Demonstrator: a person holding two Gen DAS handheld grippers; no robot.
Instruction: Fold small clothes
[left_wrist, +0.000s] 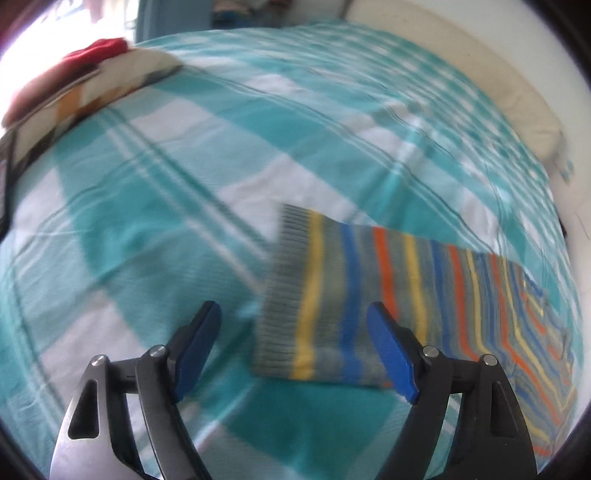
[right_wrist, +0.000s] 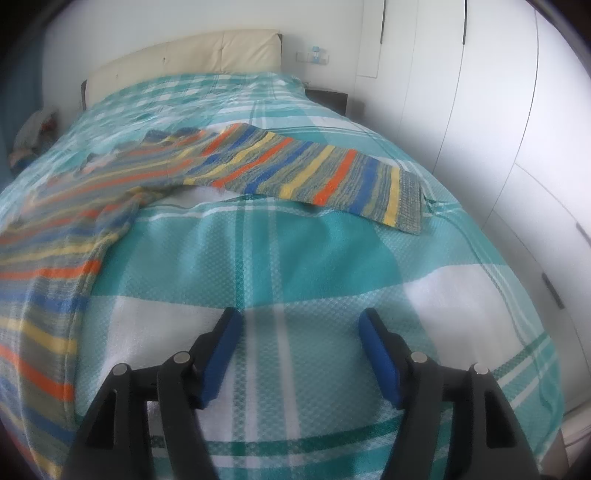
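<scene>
Over the bed, left gripper (left_wrist: 295, 314): jaws spread wide with nothing clamped; its blue pads (left_wrist: 201, 350) hang above the ribbed cuff end of a sleeve.
Right gripper (right_wrist: 299, 321): jaws apart and empty, poised over bare bedspread, near the foot edge of the bed.
Striped sweater (right_wrist: 147, 173): grey knit with yellow, blue and orange bands, spread flat across the bedspread; one sleeve (right_wrist: 317, 177) reaches toward the bed's wardrobe-side edge, its grey cuff (right_wrist: 410, 203) near that edge; the body drapes over the opposite side.
Other sleeve (left_wrist: 343, 295): lies flat, cuff between the left gripper's fingers in the left wrist view, which is blurred.
Bedspread (right_wrist: 314, 258): teal and white check, covering the whole bed.
Headboard (right_wrist: 221, 51): cream, padded, at the far end.
Wardrobe doors (right_wrist: 480, 129): white, alongside the bed.
Cushion pile (left_wrist: 74, 74): red and cream, at a far corner of the bed.
</scene>
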